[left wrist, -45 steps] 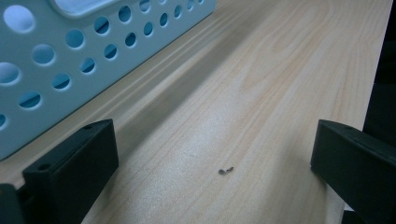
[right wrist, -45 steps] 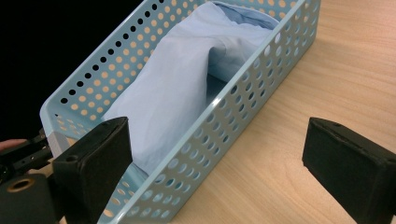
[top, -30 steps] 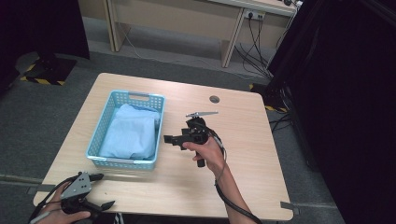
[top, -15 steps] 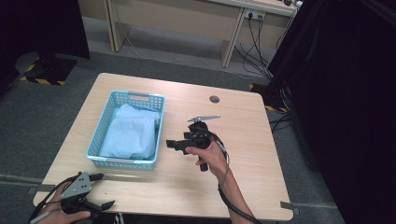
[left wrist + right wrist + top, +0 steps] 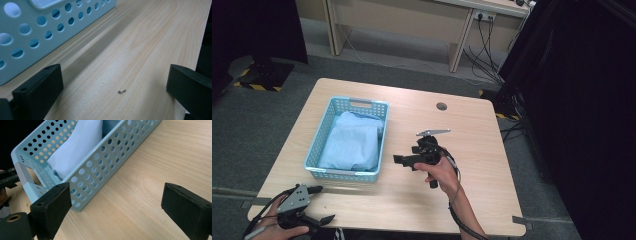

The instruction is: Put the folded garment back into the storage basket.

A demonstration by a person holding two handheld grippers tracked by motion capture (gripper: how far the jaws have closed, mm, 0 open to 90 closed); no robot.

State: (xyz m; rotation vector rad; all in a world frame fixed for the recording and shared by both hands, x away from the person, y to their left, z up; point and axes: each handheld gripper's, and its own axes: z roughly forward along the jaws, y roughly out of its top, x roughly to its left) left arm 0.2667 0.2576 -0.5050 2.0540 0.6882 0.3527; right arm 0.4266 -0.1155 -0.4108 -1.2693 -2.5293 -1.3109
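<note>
Black fingers [image 5: 51,207], grey triangular plate [image 5: 296,198].

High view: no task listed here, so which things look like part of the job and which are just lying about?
Likely in play:
basket
light blue cloth inside it
left gripper, open
right gripper, open

Just there:
table
grommet
dark speck

Blue cloth [image 5: 352,145] in basket [image 5: 360,103]

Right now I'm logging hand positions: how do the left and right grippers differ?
The left gripper sits at the table's near-left corner, below the blue basket; the right gripper is mid-table, beside the basket's long side. The left points right, the right points left at the basket. Both are open and hold nothing.
</note>
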